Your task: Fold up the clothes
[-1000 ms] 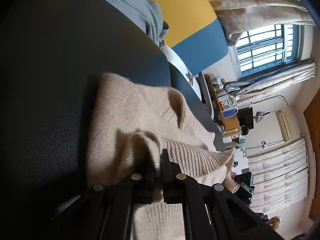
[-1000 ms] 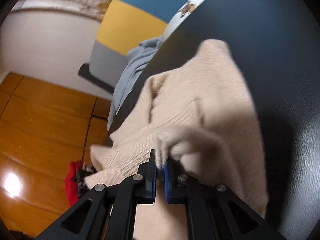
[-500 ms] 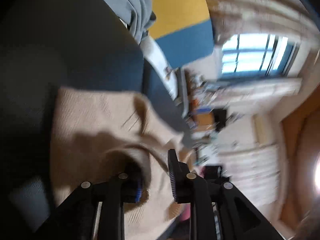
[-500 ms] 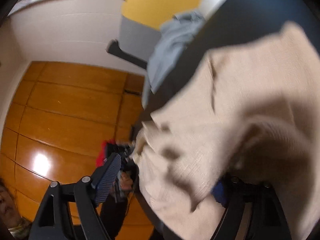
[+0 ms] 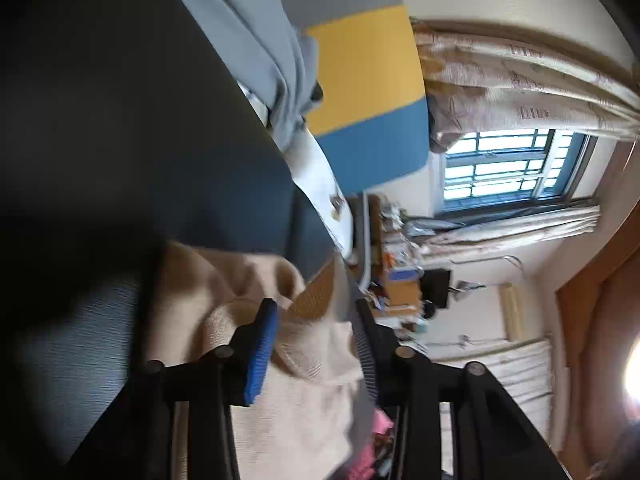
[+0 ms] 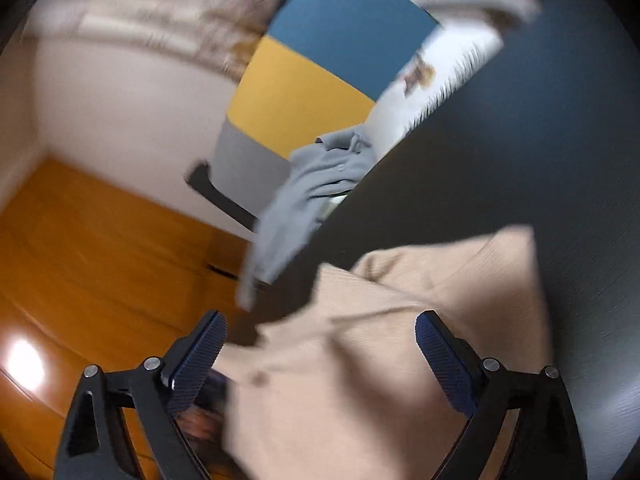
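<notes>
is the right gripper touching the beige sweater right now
Cannot tell. In the right wrist view the right gripper has its jaws wide open with the beige sweater lying between them, but motion blur hides whether either pad meets the fabric.

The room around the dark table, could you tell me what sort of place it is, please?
Most likely a lived-in home room: a curtained window, a cluttered shelf, and clothes such as a beige sweater on the dark table.

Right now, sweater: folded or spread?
Partly folded. The sweater lies bunched in overlapping layers on the dark table, its ribbed edge turned up. Both the left gripper and right gripper are open, clear of it.
</notes>
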Demonstrator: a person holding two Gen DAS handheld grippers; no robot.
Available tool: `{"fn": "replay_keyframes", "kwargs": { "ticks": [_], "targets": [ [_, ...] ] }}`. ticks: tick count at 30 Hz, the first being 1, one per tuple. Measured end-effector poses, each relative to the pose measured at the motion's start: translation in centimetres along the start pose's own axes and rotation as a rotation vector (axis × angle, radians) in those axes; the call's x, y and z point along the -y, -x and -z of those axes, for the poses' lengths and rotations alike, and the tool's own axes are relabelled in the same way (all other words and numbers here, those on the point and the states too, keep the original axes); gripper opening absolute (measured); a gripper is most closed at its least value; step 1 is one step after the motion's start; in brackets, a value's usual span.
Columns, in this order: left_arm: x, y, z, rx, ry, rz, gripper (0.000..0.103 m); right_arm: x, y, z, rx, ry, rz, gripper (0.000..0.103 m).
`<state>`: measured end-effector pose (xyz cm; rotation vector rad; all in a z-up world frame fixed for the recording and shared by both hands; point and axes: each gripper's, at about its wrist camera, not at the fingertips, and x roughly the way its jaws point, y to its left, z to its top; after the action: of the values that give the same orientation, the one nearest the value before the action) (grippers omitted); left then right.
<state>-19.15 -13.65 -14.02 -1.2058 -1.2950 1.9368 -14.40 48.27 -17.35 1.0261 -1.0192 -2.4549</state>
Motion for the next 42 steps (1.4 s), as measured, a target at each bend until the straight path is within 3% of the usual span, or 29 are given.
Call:
{"fn": "replay_keyframes", "kwargs": {
  "ticks": [4,8,9,10,12,15,17,21,23,25,27,30,35,37,41,42],
  "targets": [
    [0.7,-0.4,2.8,-0.033,-0.144,-0.126,0.040,-1.1,-0.3,-0.1,-0.107,0.312,0.292,0.058],
    [0.9,-1.8,4.8,-0.070,-0.275,-0.281,0.041,0.5,-3.9,0.3,-0.270,0.399,0.384,0.054],
    [1.2,-2.1,5.3,-0.085,-0.318,-0.314,0.041,0.6,-4.5,0.4,-0.287,0.407,0.396,0.044],
    [1.5,-2.5,5.9,-0.103,-0.366,-0.345,0.041,0.7,-5.0,0.5,-0.296,0.414,0.406,0.026],
    [2.2,-2.9,7.2,-0.128,-0.487,-0.416,0.041,-0.8,-4.8,0.6,-0.271,0.484,0.447,0.005],
    [2.3,-2.4,8.3,-0.118,-0.495,-0.410,0.041,-2.0,-1.8,0.2,-0.167,0.544,0.548,0.005],
    [2.8,-1.9,9.1,-0.122,-0.528,-0.418,0.041,0.7,-1.1,0.0,-0.187,0.470,0.629,0.005],
    [3.8,-0.7,8.8,-0.114,-0.586,-0.412,0.044,3.4,0.3,1.0,-0.191,0.371,0.558,0.010],
    [4.5,-0.2,7.5,-0.075,-0.610,-0.415,0.045,3.1,1.6,0.6,-0.170,0.351,0.513,0.019],
    [5.2,-0.2,5.7,-0.060,-0.610,-0.372,0.048,1.9,2.1,-0.3,-0.147,0.375,0.476,0.045],
    [5.9,-0.5,3.5,-0.049,-0.599,-0.335,0.050,0.5,2.4,-1.3,-0.134,0.405,0.426,0.062],
    [6.8,-2.1,-0.2,-0.046,-0.555,-0.302,0.057,-1.2,0.8,-3.0,-0.139,0.413,0.374,0.062],
    [6.7,-7.1,-3.6,-0.268,-0.456,-0.177,0.064,-3.4,-4.3,-3.8,-0.246,0.492,0.331,0.062],
    [6.7,-9.0,-3.9,-0.331,-0.462,-0.213,0.065,-3.6,-6.6,-3.6,-0.310,0.523,0.334,0.062],
    [8.3,-12.2,-2.9,-0.442,-0.578,-0.259,0.066,-4.1,-11.1,-3.2,-0.438,0.586,0.338,0.060],
    [8.9,-12.9,-2.4,-0.469,-0.619,-0.264,0.066,-4.1,-11.7,-2.9,-0.459,0.602,0.349,0.052]
  ]
}}
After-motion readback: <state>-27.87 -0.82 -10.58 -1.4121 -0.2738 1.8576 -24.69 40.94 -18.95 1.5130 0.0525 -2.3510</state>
